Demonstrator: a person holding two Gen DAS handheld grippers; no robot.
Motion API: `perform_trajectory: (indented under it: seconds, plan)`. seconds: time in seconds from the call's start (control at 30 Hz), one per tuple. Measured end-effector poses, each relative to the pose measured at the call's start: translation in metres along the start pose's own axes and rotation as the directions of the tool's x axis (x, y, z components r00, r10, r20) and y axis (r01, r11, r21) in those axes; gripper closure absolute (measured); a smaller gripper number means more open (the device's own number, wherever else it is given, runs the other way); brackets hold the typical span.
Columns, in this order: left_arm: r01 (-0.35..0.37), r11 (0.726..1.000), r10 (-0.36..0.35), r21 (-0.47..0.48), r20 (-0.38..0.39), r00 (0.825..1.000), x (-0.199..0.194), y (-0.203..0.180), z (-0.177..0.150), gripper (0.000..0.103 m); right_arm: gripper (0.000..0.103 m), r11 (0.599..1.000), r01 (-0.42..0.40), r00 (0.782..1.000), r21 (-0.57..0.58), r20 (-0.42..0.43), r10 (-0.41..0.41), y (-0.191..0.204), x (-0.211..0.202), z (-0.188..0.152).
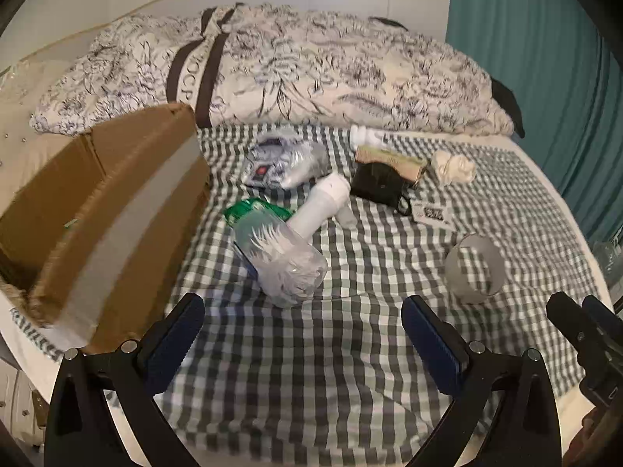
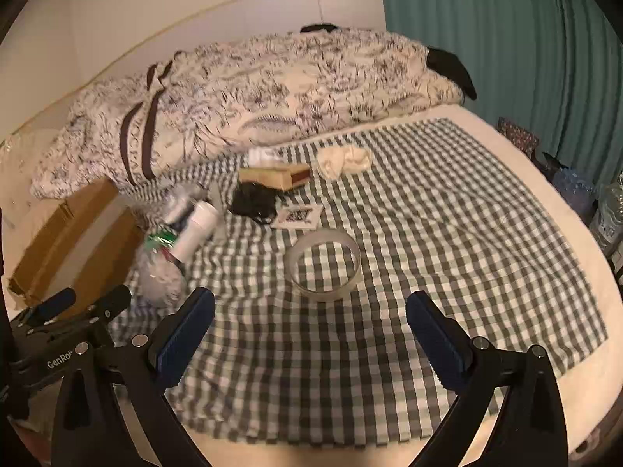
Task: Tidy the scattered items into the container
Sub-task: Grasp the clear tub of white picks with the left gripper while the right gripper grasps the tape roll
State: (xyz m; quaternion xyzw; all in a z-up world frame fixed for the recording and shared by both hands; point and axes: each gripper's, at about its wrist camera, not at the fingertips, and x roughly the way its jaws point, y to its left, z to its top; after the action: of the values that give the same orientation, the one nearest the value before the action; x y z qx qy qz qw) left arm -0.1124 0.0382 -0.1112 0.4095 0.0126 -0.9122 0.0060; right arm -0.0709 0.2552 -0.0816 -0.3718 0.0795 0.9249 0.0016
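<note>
Counting roughly: one box (image 1: pixel 97 210), two clear bottles (image 1: pixel 288 268) (image 1: pixel 300 163), one white tube (image 1: pixel 319 202), one tape ring (image 2: pixel 322 264), one green packet (image 1: pixel 249 210), one black cord bundle (image 1: pixel 379 186), one carton (image 2: pixel 274 177), one rag (image 2: pixel 342 159), one card (image 2: pixel 298 216).

Bedcloth (image 2: pixel 389 233) is checked grey-green and white. Duvet (image 1: pixel 311 74) is printed cream with dark floral linework, banded brown. Box (image 1: pixel 97 210) is plain brown cardboard. Curtain (image 2: pixel 506 39) is coloured teal. Gripper pads (image 1: pixel 428 334) are faced blue on black arms.
</note>
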Motion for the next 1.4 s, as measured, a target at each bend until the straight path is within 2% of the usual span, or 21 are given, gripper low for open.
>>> perform_trajectory:
  seconds: [0.4,0.6,0.83,1.27,1.33,1.4]
  plan:
    - [-0.028,0.997,0.025,-0.068,-0.043,0.999,0.06,0.005,0.015,0.0,0.004,0.999,0.006,0.993,-0.053,-0.12,-0.012,-0.011,0.087,-0.011]
    - [-0.039,0.995,0.032,-0.094,-0.076,0.997,0.084,0.013,0.021,0.0,0.004,0.998,0.018,0.989,-0.063,-0.145,-0.027,-0.008,0.118,-0.006]
    - [-0.066,0.993,0.055,-0.099,-0.108,0.993,0.106,0.016,0.023,0.0,0.004,0.996,0.044,0.985,-0.072,-0.166,-0.055,-0.01,0.143,-0.001]
    - [-0.106,0.983,0.081,-0.152,-0.161,0.984,0.131,0.031,0.03,0.0,0.004,0.985,0.091,0.983,-0.143,-0.148,-0.112,-0.003,0.166,0.012]
    - [-0.096,0.984,0.071,-0.151,-0.162,0.984,0.131,0.031,0.031,0.003,0.004,0.987,0.09,0.982,-0.136,-0.15,-0.111,-0.005,0.168,0.013]
    - [-0.087,0.986,0.064,-0.139,-0.165,0.984,0.131,0.029,0.031,0.012,0.004,0.987,0.088,0.983,-0.132,-0.15,-0.108,-0.005,0.169,0.013]
